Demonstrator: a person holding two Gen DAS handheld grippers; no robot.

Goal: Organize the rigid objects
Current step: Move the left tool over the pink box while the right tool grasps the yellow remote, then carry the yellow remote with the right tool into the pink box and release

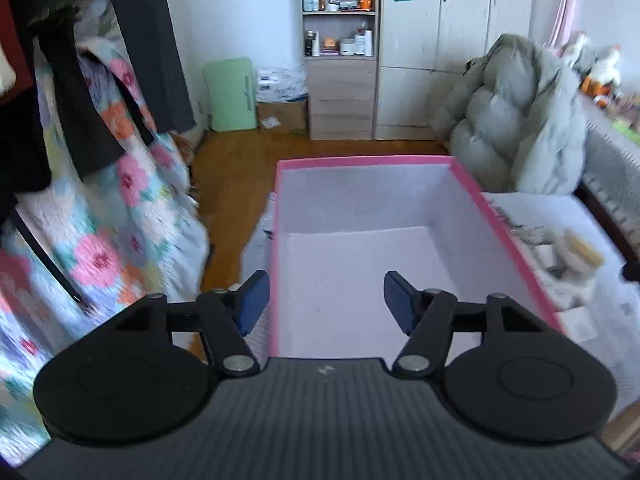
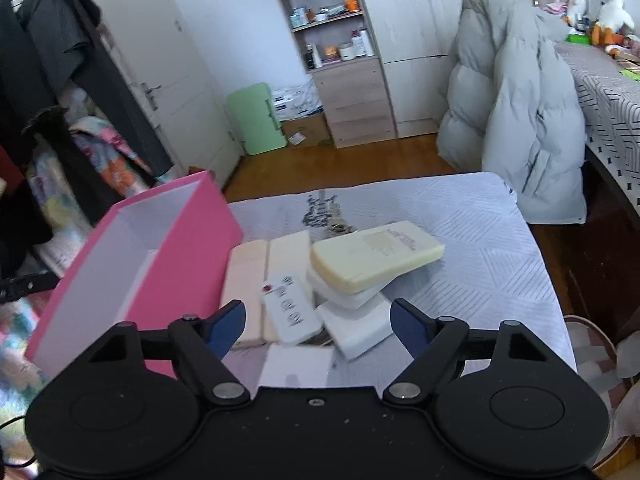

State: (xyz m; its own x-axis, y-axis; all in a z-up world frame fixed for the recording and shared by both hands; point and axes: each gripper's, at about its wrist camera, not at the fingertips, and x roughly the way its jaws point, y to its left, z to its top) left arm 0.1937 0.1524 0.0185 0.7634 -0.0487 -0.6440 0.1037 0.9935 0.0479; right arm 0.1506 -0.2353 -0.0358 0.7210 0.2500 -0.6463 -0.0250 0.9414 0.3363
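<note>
Just beside the pink box (image 2: pixel 132 264), the small white remote control (image 2: pixel 291 309) lies directly ahead of the empty, wide-apart right gripper (image 2: pixel 318 322), its long axis along the fingers, while the empty left gripper (image 1: pixel 326 300), half open, straddles the box's left wall.

light: soft, cool daylight, fairly bright
shadows: faint
blur: motion smear on floral blanket (image 1: pixel 100 216), left view
distortion: fisheye bend, dark corners
glare: none
</note>
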